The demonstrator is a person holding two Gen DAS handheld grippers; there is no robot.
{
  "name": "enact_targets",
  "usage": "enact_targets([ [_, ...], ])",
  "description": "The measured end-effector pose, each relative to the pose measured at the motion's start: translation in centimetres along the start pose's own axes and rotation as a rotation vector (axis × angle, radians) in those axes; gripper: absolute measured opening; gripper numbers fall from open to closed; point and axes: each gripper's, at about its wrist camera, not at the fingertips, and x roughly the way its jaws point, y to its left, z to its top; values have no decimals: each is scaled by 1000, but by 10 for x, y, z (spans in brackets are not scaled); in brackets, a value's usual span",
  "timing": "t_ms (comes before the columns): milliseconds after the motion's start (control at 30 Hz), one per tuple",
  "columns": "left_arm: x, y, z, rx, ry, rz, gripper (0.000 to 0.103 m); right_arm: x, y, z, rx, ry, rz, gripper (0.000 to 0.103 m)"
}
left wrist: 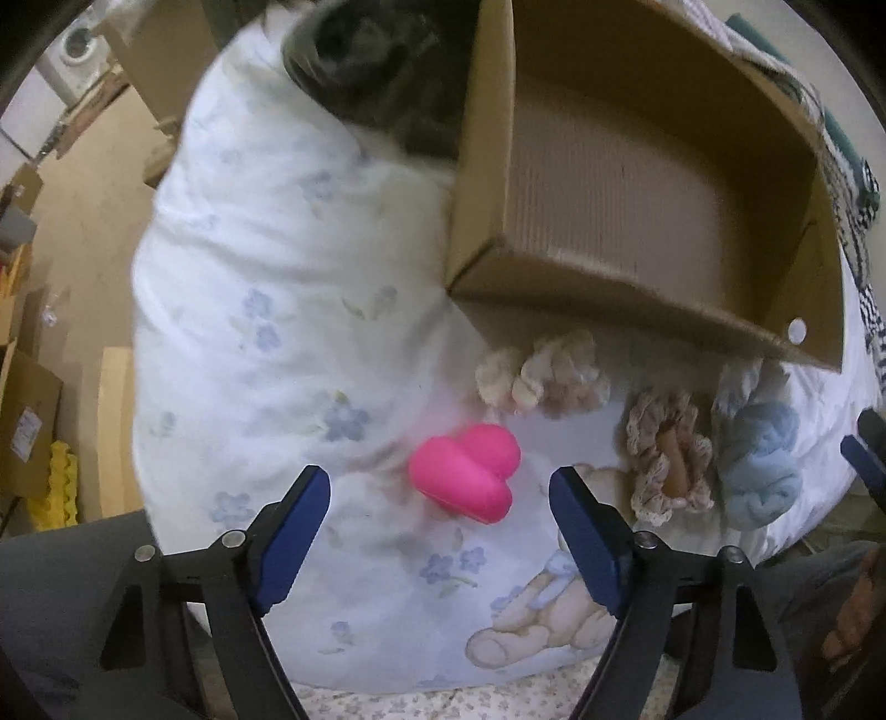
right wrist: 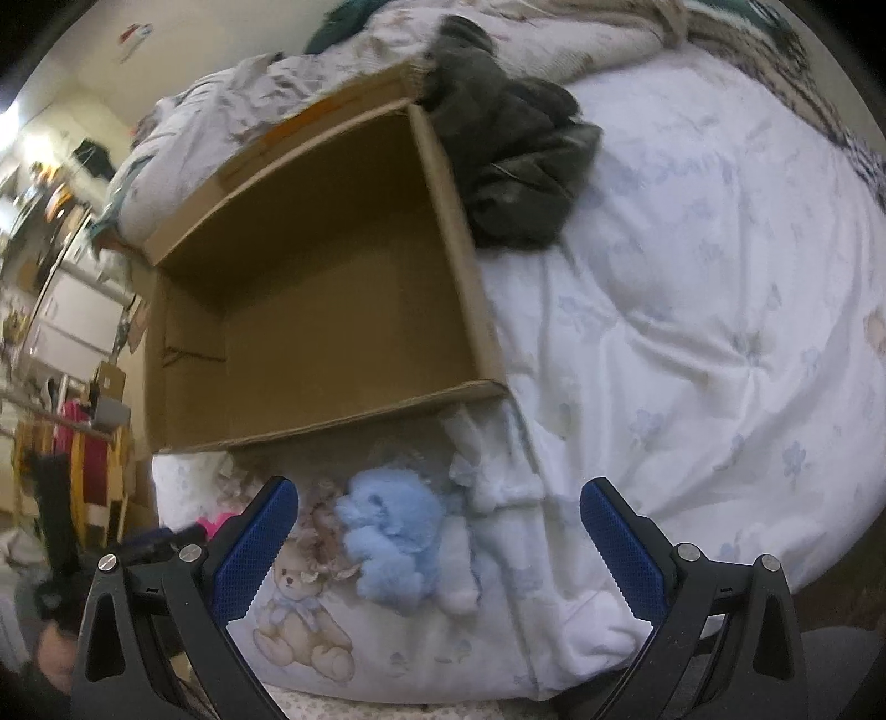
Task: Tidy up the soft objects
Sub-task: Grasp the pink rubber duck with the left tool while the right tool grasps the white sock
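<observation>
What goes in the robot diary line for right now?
left gripper: open over pink heart | right gripper: open over blue plush | cardboard box: nothing inside

A bed (right wrist: 692, 288) with a white flowered quilt fills the room; flattened cardboard (left wrist: 83, 183) leans beside a washing machine (left wrist: 75, 50).

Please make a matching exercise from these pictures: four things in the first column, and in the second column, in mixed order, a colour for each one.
Things:
1. heart-shaped toy
2. fluffy plush
3. cardboard box
4. crumpled garment

Colours:
a. brown
b. dark grey
c. bright pink
d. light blue

Right pairs: 1-c, 2-d, 3-a, 4-b.
</observation>
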Motion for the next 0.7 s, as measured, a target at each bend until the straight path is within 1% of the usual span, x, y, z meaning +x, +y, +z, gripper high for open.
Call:
enact_targets([
  [33,5,0,0,1,7,-5,76,3,-4,3,12,15,9,103],
  [67,8,1,0,-1,12,-9,72,7,-9,6,17,24,-4,103],
  [100,11,2,1,-7,22,-21,70,10,-12,8,12,31,-22,99],
  [133,15,3,2,-16,36,-40,65,15,-15,11,5,43,-31,92],
  [167,18,4,2,-27,51,-65,58,22,-18,13,3,65,-44,76],
  [200,21,4,3,-31,54,-75,55,30,-22,13,12,88,-47,62],
  [233,23,2,5,-33,57,-80,52,38,-27,14,29,114,-31,55],
  [267,25,1,5,-31,56,-76,51,45,-31,13,46,135,-14,47],
  [300,26,-1,6,-27,54,-75,50,52,-33,13,61,154,5,44],
  [333,27,-4,7,-19,53,-74,46,56,-33,13,65,160,11,43],
  [367,29,-8,6,-10,55,-74,44,60,-31,13,61,166,17,43],
  [467,28,-20,9,18,58,-52,43,71,-20,12,32,183,6,43],
  [533,26,-30,11,33,50,-36,42,81,-15,12,17,201,-7,43],
  [633,21,-41,12,53,31,-31,42,93,-8,10,-9,209,-28,43],
  [667,15,-49,14,60,32,-25,42,95,-7,10,-13,209,-29,33],
  [700,17,-50,14,62,30,-21,42,97,-6,10,-16,211,-39,26],
])
